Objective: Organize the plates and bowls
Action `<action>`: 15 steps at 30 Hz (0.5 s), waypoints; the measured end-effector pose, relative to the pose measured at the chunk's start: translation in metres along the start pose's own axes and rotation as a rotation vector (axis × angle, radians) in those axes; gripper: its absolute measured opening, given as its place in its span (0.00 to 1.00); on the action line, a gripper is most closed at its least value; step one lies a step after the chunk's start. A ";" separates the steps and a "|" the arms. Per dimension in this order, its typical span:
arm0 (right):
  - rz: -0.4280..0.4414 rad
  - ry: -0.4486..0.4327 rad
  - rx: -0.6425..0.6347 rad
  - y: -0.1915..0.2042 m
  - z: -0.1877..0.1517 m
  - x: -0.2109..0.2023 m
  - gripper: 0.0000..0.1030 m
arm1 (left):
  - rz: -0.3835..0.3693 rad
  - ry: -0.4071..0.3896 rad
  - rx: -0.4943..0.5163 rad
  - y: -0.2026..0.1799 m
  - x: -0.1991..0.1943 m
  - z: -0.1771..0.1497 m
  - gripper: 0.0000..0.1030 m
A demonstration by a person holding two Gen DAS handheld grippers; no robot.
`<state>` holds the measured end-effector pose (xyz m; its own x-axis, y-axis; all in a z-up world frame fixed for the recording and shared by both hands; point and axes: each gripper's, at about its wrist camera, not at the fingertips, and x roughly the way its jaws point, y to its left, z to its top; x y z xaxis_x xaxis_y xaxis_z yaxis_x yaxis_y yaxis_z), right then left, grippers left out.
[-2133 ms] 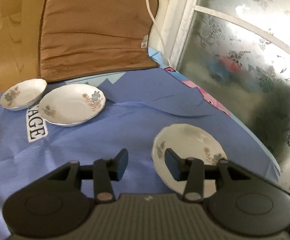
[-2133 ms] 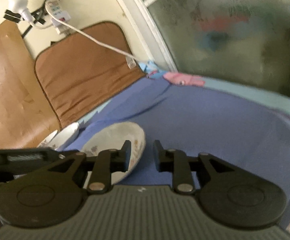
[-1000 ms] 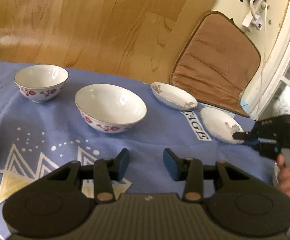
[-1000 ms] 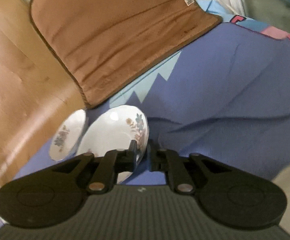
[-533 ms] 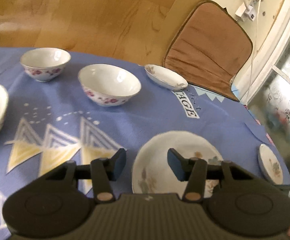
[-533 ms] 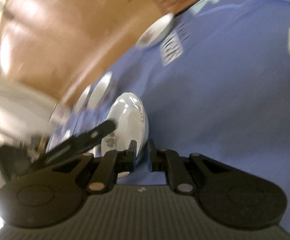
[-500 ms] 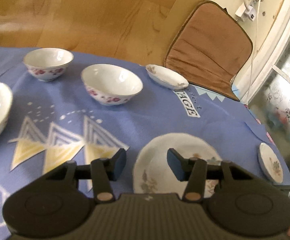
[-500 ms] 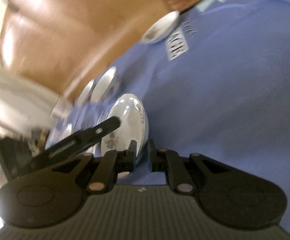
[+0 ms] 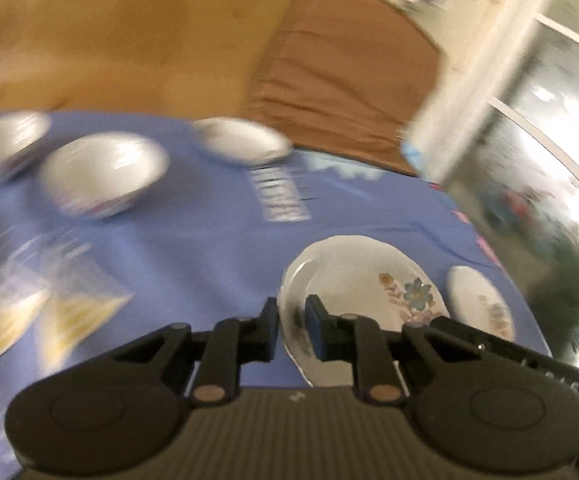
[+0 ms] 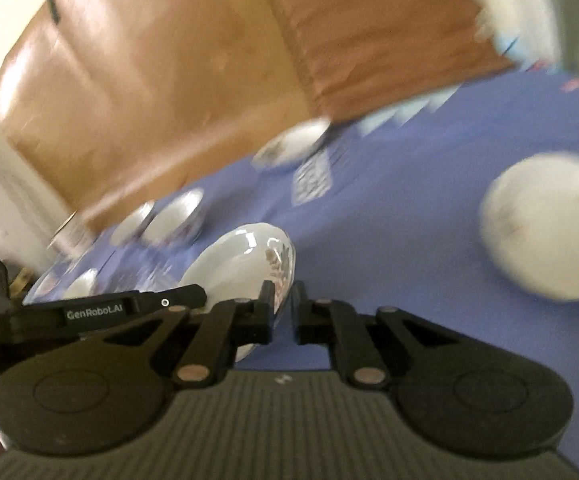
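A blue cloth (image 9: 217, 248) carries white bowls (image 9: 103, 172) and flowered plates (image 9: 479, 304).

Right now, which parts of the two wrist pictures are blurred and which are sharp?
Left wrist view: bowls smeared, held plate and left gripper sharp. Right wrist view: far plate smeared, right gripper and its plate sharp.

A blue cloth (image 9: 217, 240) with yellow triangles spreads below; a brown cushion (image 9: 341, 80) lies just beyond it, beside frosted glass (image 9: 549, 128).
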<state>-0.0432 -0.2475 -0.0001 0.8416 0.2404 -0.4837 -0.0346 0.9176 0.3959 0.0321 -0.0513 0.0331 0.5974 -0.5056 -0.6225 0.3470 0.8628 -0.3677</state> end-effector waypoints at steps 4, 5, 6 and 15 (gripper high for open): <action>-0.140 -0.110 0.041 -0.038 0.000 -0.028 0.10 | -0.067 0.040 0.116 -0.056 0.037 0.010 0.16; -0.170 -0.130 0.051 -0.046 0.000 -0.033 0.10 | -0.077 0.051 0.135 -0.067 0.046 0.009 0.16; -0.202 -0.150 0.062 -0.054 0.000 -0.037 0.10 | -0.087 0.063 0.156 -0.079 0.055 0.009 0.16; -0.301 -0.203 0.147 -0.107 0.002 -0.041 0.11 | -0.077 0.105 0.243 -0.131 0.096 0.008 0.17</action>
<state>-0.0725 -0.3558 -0.0212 0.8923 -0.1140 -0.4367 0.2956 0.8788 0.3746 0.0500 -0.2125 0.0270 0.4890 -0.5561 -0.6720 0.5590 0.7912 -0.2479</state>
